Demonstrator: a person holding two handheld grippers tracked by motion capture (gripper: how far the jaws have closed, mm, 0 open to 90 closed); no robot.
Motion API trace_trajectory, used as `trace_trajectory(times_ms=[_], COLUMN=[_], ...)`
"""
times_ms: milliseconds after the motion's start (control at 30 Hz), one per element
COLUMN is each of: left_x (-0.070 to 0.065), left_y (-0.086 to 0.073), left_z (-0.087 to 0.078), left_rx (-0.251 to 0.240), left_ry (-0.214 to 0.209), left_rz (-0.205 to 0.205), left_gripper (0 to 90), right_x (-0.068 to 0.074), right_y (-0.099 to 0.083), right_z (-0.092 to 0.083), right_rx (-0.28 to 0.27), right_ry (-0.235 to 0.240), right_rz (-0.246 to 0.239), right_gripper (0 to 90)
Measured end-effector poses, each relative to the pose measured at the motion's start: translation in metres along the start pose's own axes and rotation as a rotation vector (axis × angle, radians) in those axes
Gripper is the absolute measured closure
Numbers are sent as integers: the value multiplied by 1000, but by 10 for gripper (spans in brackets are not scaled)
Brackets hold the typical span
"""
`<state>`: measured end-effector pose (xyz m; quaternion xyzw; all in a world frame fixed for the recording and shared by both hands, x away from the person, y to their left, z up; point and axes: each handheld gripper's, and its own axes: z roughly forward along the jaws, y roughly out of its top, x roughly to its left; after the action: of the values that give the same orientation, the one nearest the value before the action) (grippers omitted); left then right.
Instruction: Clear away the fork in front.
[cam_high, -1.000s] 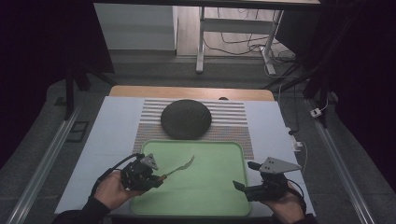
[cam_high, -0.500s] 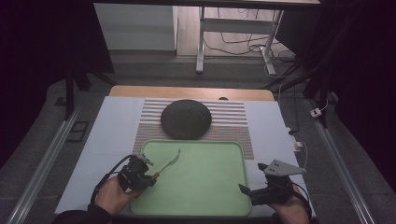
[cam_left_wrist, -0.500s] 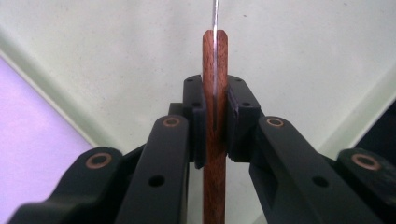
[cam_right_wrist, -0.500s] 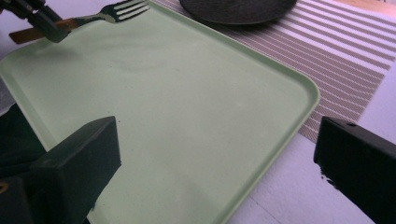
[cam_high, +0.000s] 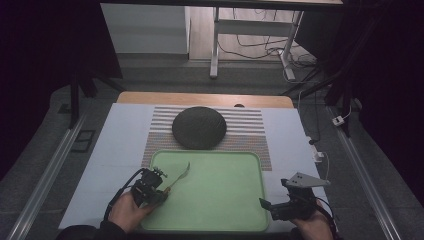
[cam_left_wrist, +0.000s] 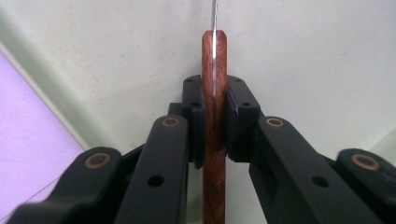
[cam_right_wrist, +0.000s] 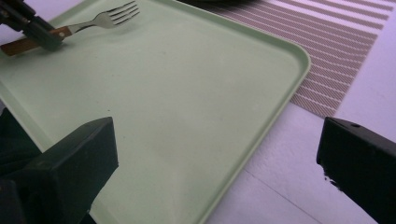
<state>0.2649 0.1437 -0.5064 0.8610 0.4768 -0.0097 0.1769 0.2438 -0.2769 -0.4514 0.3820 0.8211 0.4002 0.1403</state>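
A pale table (cam_high: 115, 145) carries a striped mat (cam_high: 250, 125) and a green tray (cam_high: 220, 195).

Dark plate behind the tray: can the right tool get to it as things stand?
Probably yes. The right tool is open and holds nothing, and the green tray between it and the dark plate lies bare on that side; the fork sits far left.

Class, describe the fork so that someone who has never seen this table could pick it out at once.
Find the pale green tray at the table's near edge, in front of the dark round plate. Above its left side the left gripper clamps the fork. It is the one piece of cutlery here: a brown wooden handle and silver prongs.
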Motion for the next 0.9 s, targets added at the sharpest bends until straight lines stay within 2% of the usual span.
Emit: trace_trajectory(times_ms=[133, 200, 267, 433, 500, 533, 567, 600, 700, 800, 900], left_x=[1, 3, 4, 7, 8, 8, 9, 9, 11, 16, 21], left_y=[-1, -2, -2, -1, 1, 2, 4, 6, 14, 21, 27], left_z=[0, 0, -1, -11, -16, -18, -20, -21, -26, -28, -29], left_rx=[-9, -16, -19, -76, -101, -112, -123, -135, -170, -205, -220], left_ry=[-10, -33, -33, -58, -76, -85, -90, -94, -102, -121, -128], left_rz=[-5, -6, -6, 11, 26, 37, 47, 52, 67, 76, 85], left_gripper=[786, 731, 717, 702, 721, 772, 772, 834, 884, 887, 888], right_x=[-1, -2, -1, -2, -2, -2, -2, -2, -2, -2, -2], right_y=[-1, -1, -1, -1, -1, -1, -1, -1, -1, -1, -1], right_z=[-1, -1, -1, -1, -1, 0, 0, 0, 0, 1, 2], right_rx=[-1, 1, 2, 3, 4, 11, 11, 14, 14, 18, 26], right_ry=[-3, 1, 1, 7, 10, 13, 13, 13, 13, 19, 21], right_rz=[14, 16, 17, 15, 16, 8, 8, 7, 7, 9, 10], right_gripper=[0, 0, 0, 0, 0, 0, 0, 0, 0, 0, 0])
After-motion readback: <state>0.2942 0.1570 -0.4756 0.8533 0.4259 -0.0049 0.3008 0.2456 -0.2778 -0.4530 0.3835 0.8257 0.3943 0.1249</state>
